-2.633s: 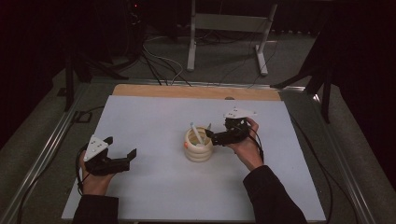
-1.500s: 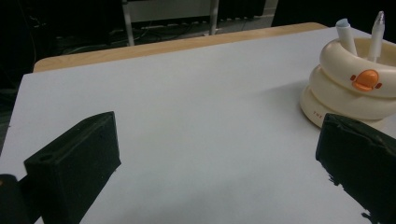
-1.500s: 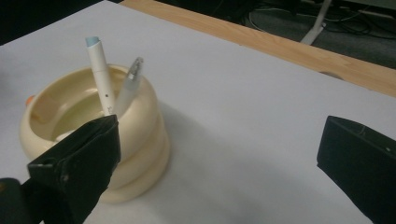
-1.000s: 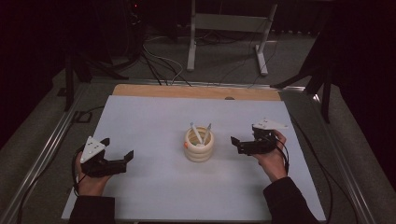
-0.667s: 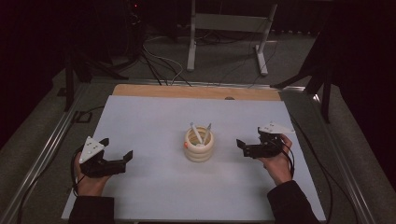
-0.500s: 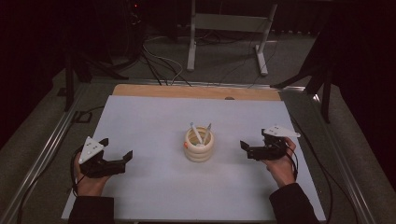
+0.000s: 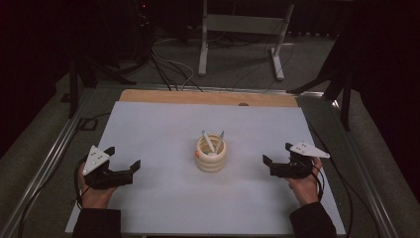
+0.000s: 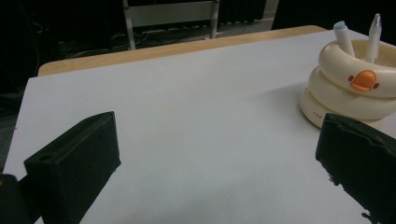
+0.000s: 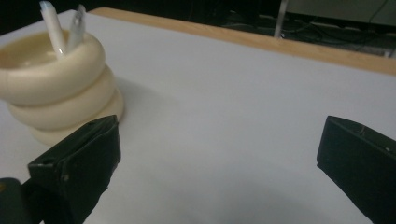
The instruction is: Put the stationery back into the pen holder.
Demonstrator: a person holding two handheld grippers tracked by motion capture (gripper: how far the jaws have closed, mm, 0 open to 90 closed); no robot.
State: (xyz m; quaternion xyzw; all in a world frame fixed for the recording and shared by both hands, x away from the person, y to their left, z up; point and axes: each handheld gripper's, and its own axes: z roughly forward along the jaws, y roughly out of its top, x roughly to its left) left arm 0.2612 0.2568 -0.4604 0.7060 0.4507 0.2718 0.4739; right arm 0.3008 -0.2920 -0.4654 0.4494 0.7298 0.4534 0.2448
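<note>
- A cream holder (image 7: 211, 154) built of three stacked rings stands upright near the middle of the white worktop (image 7: 163, 124), with an orange duck-bill mark on the side that faces the left gripper view.
- Two pens stand inside it, leaning apart: a white pen (image 7: 207, 141) with a pale blue tip and a clear-capped pen (image 7: 219, 143) just beside it.
- The left gripper (image 7: 123, 161) rests low over the worktop's near left part, held in the person's left hand (image 7: 94, 191); its jaws stand wide apart with nothing between them.
- In the left gripper view the holder (image 8: 355, 88) sits ahead and to the right, apart from the jaws, with both pens showing above its rim.
- The right gripper (image 7: 277, 158) rests over the near right part of the worktop in the person's right hand (image 7: 303, 184); its jaws also gape wide and hold nothing.
- In the right gripper view the holder (image 9: 56, 88) stands to the left, just behind the left-hand jaw; I cannot tell whether they touch.
- From above, both grippers point inward toward the holder, each well apart from it.
- A strip of bare wood (image 7: 208, 97) edges the worktop's far side, and beyond it stands a metal frame (image 7: 242, 29) with cables (image 7: 171, 62) on the dark floor.
</note>
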